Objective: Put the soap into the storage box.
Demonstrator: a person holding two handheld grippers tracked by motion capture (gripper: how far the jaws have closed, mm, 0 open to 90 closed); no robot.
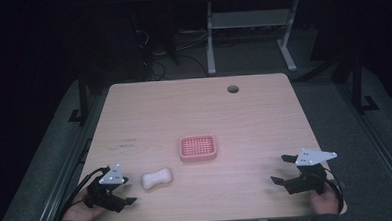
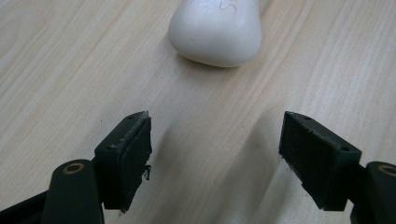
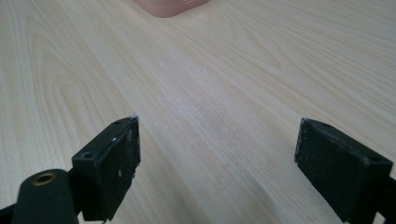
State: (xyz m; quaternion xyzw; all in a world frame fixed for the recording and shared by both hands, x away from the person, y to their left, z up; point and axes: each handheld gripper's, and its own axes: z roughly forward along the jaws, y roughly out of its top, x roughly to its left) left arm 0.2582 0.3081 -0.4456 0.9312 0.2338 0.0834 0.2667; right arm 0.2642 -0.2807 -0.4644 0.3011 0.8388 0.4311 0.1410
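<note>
On the wooden table [image 1: 199, 110] lie one white bar of soap [image 1: 157, 179] and one pink soap dish [image 1: 197, 148]; two grippers are held over the near edge, one in each of the person's hands.

At the left, the left gripper [image 1: 125, 190] is low over the near-left corner, jaws spread wide with nothing but bare wood between them. In the left gripper view its jaws frame the soap's [image 2: 215, 31] rounded end, which lies just ahead of them and clear of both pads. Nothing lies between the jaws and the bar.

The soap is waisted, narrower in the middle with two bulging ends. In the high view its long axis runs roughly left to right, the right end tipped slightly toward the far side. It rests flat just right of the left gripper, near the soap dish but apart from it.

The dish, a rounded rectangle with a ribbed grid floor, sits near the table's middle. A round cable hole [image 1: 232, 89] is at the far edge.

At the right, the right gripper [image 1: 280, 169] also stands wide open and empty, well apart from both things; in the right gripper view the dish's corner [image 3: 169, 6] shows far ahead.
</note>
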